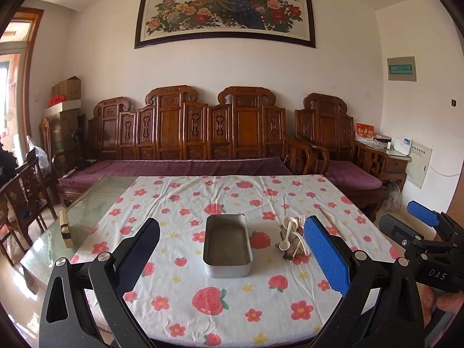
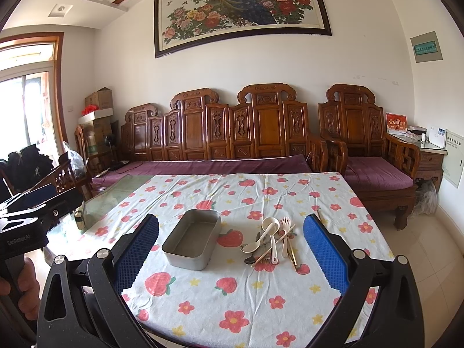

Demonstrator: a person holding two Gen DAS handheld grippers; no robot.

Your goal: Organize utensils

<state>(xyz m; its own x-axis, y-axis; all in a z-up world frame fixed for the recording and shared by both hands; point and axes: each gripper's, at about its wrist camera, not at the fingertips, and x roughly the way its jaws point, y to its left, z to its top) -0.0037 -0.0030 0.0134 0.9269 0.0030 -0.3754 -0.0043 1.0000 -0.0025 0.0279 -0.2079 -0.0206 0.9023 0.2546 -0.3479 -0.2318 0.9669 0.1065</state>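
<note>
We held the left claw (image 1: pixel 232 249) and right claw (image 2: pixel 231 246) released above the counter (image 2: pixel 290 304); utensil pile (image 2: pixel 271 243) lay beside the empty metal tin (image 2: pixel 191 239).

- White cotton tablecloth (image 1: pixel 232 295), printed with red strawberries, pink-red flowers and small yellow stars.
- Rectangular grey metal tin (image 1: pixel 227 245), dull and plain inside and out.
- Heap of cream plastic spoons and forks (image 2: pixel 271 242), with some darker grey and gold-toned pieces mixed in.
- Left gripper (image 1: pixel 232 249): black frame, blue dimpled finger pads.
- Right gripper (image 2: pixel 232 249): the same black and textured blue.
- Carved reddish-brown wooden bench (image 1: pixel 185 127) with purple seat cushion.
- Dark-framed peacock painting (image 2: pixel 243 8): blue bird, red, pink and yellow blooms on a pale ground.
</note>
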